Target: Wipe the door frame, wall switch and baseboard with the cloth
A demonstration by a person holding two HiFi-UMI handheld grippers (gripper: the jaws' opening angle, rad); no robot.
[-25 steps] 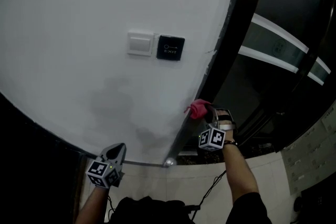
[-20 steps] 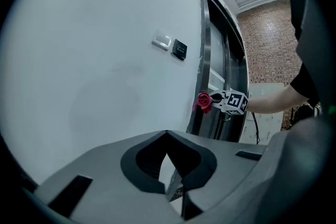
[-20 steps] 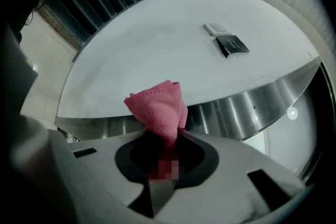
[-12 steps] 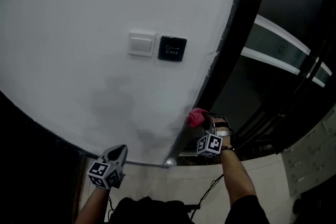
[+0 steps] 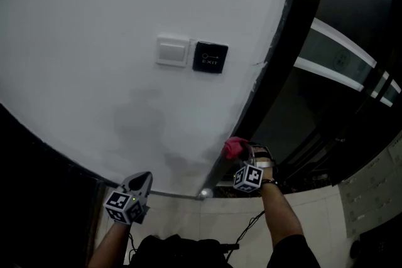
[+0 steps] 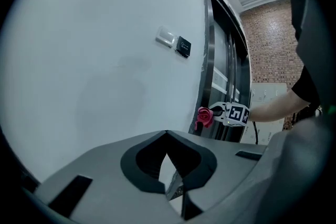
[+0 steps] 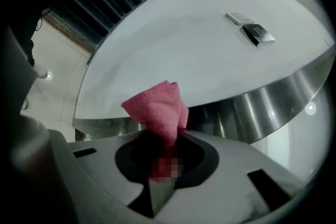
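Note:
A pink cloth (image 5: pixel 234 147) is bunched in my right gripper (image 5: pixel 242 152), which is shut on it. The cloth presses against the low part of the metal door frame (image 5: pixel 264 75), a little above the floor. In the right gripper view the cloth (image 7: pixel 157 110) sticks up from the jaws in front of the steel frame (image 7: pixel 262 113). The white wall switch (image 5: pixel 172 51) sits higher on the wall beside a black exit button (image 5: pixel 210 58). My left gripper (image 5: pixel 141 178) hangs shut and empty near the baseboard (image 5: pixel 169 195), well left of the cloth.
The white wall (image 5: pixel 125 9) fills the left and middle. Right of the frame is a dark glass door (image 5: pixel 339 41) with pale stripes. Pale tiled floor (image 5: pixel 314 198) lies below. A cable (image 5: pixel 251 226) trails from the right arm.
My right gripper has slid down the door frame toward the floor with the cloth in it. The left gripper has stayed where it was.

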